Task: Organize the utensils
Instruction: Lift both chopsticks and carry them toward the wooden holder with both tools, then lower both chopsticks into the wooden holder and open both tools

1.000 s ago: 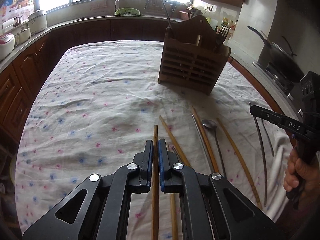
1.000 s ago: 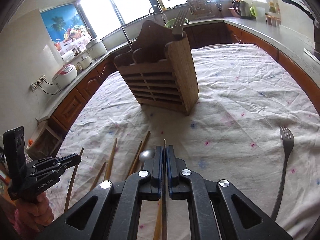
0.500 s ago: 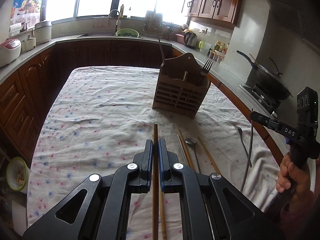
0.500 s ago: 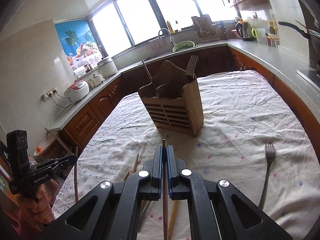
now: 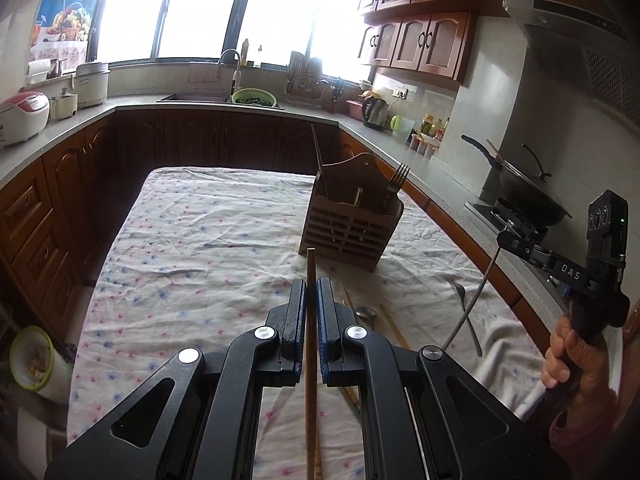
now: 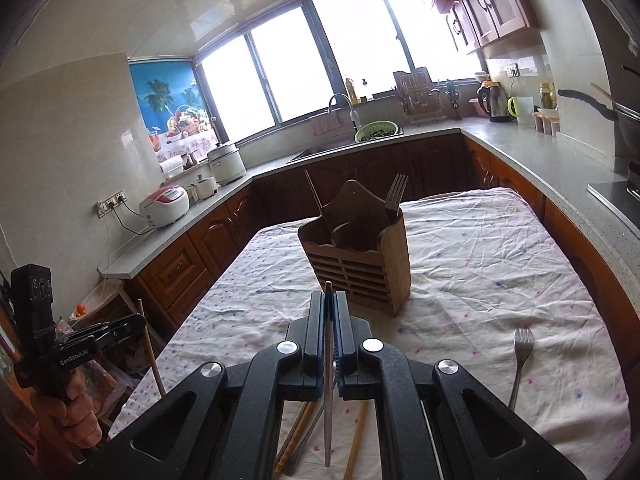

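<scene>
My left gripper (image 5: 311,285) is shut on a wooden chopstick (image 5: 310,344) and holds it above the table; it also shows in the right wrist view (image 6: 132,326). My right gripper (image 6: 328,298) is shut on a thin metal chopstick (image 6: 328,400), also raised; it shows at the right in the left wrist view (image 5: 505,237) with the metal chopstick (image 5: 470,304) hanging from it. The wooden utensil holder (image 5: 350,220) stands ahead on the floral cloth with a fork (image 5: 396,182) and a stick in it; it shows in the right wrist view (image 6: 358,256).
On the cloth (image 5: 200,248) lie a spoon (image 5: 366,314), wooden chopsticks (image 5: 390,322) and another metal utensil (image 5: 466,316). A loose fork (image 6: 520,360) lies at the right. Counters with a sink, rice cookers (image 6: 165,210) and a wok (image 5: 524,190) ring the table.
Both grippers have risen from the cloth and drawn back, each lifting its chopstick. The holder now looks farther off and more of the kitchen shows.
</scene>
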A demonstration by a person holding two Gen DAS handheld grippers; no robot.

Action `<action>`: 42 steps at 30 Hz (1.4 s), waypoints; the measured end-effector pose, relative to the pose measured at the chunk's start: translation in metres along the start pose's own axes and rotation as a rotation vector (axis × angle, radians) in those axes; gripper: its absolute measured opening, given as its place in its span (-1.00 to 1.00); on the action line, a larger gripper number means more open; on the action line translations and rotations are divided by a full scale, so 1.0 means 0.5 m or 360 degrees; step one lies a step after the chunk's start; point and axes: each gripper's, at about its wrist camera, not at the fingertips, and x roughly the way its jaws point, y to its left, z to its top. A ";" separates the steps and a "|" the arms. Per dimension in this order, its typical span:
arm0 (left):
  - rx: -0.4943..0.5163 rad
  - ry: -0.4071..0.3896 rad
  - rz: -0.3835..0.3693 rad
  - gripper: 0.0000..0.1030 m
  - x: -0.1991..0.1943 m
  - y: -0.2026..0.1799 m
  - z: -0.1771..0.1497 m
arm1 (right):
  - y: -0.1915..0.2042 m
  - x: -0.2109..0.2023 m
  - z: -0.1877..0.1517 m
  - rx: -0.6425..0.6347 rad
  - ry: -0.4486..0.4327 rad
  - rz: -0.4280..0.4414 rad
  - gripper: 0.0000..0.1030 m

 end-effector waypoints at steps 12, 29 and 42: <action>-0.0018 -0.0119 0.0008 -0.91 -0.011 -0.002 0.049 | -0.009 -0.004 0.041 -0.0005 -0.0082 -0.0006 -0.92; -0.0073 -0.0361 -0.0023 -0.91 0.014 -0.012 0.178 | -0.037 0.029 0.115 0.0028 -0.0234 -0.0044 -0.92; -0.0074 -0.0723 -0.0003 -0.91 0.073 -0.049 0.364 | -0.059 0.082 0.259 0.0046 -0.0499 -0.0100 -0.92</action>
